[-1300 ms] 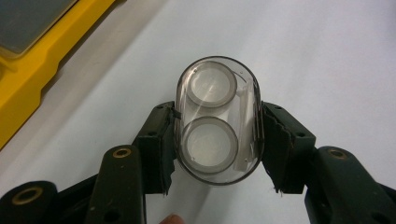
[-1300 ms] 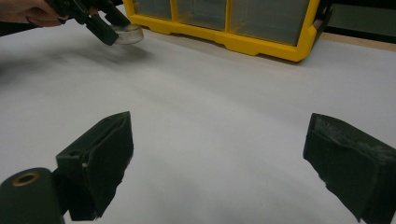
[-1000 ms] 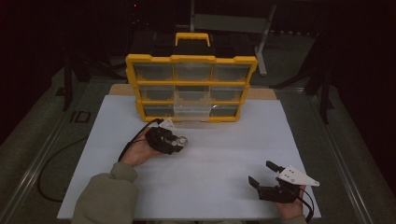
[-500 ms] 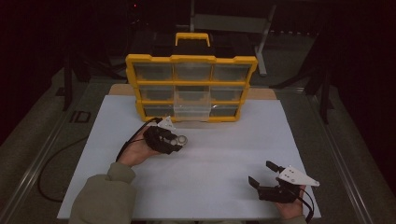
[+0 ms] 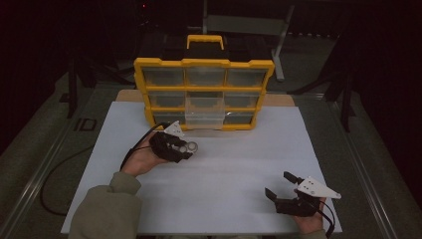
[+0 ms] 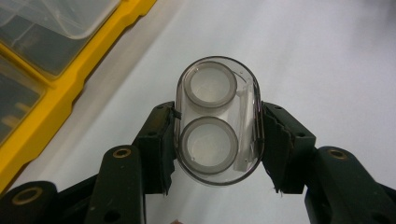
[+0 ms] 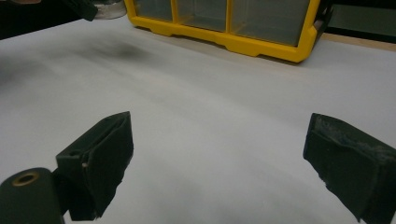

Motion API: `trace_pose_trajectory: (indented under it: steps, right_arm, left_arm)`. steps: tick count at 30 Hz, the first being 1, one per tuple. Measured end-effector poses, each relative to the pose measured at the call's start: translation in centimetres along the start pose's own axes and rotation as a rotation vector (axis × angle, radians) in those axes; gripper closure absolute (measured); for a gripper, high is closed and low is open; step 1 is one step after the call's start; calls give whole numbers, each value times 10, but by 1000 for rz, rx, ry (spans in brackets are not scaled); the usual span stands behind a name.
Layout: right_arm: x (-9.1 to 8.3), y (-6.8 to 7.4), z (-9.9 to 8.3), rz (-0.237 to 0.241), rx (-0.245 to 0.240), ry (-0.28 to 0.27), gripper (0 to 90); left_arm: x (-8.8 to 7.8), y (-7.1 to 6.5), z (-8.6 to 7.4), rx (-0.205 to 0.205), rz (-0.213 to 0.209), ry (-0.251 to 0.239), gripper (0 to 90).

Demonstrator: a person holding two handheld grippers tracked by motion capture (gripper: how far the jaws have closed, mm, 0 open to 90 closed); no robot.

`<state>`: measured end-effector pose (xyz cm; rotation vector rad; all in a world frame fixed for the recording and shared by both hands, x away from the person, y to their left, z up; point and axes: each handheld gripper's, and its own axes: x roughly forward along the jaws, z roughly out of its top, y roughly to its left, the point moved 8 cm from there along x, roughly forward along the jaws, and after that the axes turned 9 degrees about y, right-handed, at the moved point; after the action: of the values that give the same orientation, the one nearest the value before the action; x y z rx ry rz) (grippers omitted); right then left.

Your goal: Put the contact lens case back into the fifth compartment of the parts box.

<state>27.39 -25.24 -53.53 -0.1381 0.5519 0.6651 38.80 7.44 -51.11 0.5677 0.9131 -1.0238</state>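
A: In the high view, where was the thing being worked on?

B: The left gripper [image 5: 185, 148] had its jaws clamped on a small clear capsule [image 5: 189, 147], held above the white worktop [image 5: 229, 164] just in front of the yellow drawer organiser [image 5: 204, 94], whose bottom middle drawer [image 5: 205, 119] stood pulled out. The right gripper [image 5: 281, 184] sat near the front edge, well apart, jaws spread on nothing.

A: And the left gripper view?

B: The capsule [image 6: 218, 120] was an oval clear shell with two round discs [image 6: 208, 145] inside, pinched across its narrow sides by the pads [image 6: 164, 140]. I judged it light, rigid and smooth, so likely slippery; the flat flanks looked the sound place to hold, without squeezing hard enough to crack it.

A: The right gripper view?

B: Its black pads [image 7: 106, 154] stood wide apart over bare worktop [image 7: 210, 116], the organiser [image 7: 233, 28] beyond.
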Motion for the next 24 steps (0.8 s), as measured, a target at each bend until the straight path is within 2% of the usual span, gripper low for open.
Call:
trace_pose_trajectory:
  steps: [15,24]
  right_arm:
    - [0,1,0,5,3,-4,85]
    - [0,0,0,5,5,-5,85]
  left_arm:
    - [-26,4,10,14,7,-39,495]
    - [-38,6,15,36,16,-38,494]
